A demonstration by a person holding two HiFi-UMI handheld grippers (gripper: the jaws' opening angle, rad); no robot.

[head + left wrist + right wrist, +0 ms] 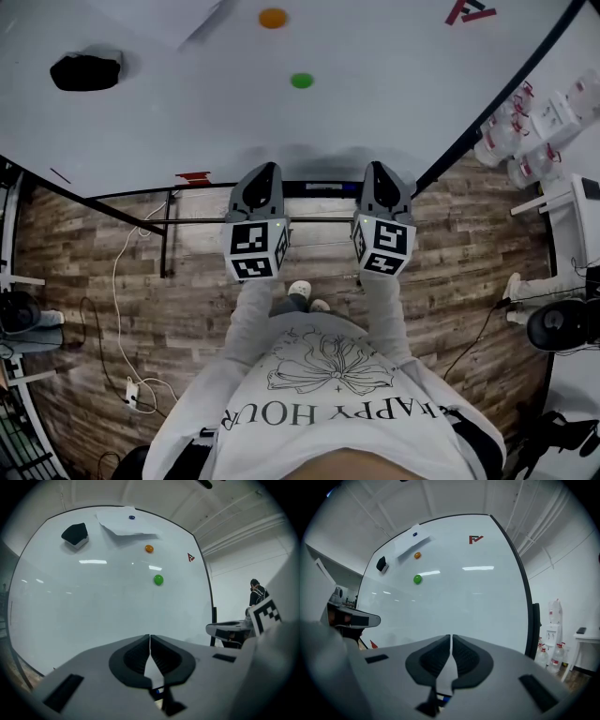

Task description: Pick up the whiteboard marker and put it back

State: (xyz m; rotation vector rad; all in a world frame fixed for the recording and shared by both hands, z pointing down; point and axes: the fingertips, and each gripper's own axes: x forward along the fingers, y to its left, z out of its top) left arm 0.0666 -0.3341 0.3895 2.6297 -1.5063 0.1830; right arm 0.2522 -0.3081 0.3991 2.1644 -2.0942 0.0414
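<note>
1. Shut tip to tip, both: left gripper (pixel 150 641) and right gripper (pixel 451 641), side by side at lower centre of the head view, nothing between the pads of either
2. No sure sight of the whiteboard marker; possibly the small red thing (pixel 194 176) at the lower edge of the whiteboard (pixel 394 112), left of the left gripper, too small to tell
3. Fits two stages alike: marker lying there waiting to be lifted, or already set back with the tongs drawn clear
4. Either way, calls for care with the tips, the board face being close ahead
5. Plenty of bare board in front; black eraser (pixel 84 71) upper left, green magnet (pixel 301 81) and orange magnet (pixel 273 18) upper centre, all well apart from the tongs
6. Black frame edge (pixel 487 112) slanting down at right, bottles (pixel 525 131) beyond it; open floor below
</note>
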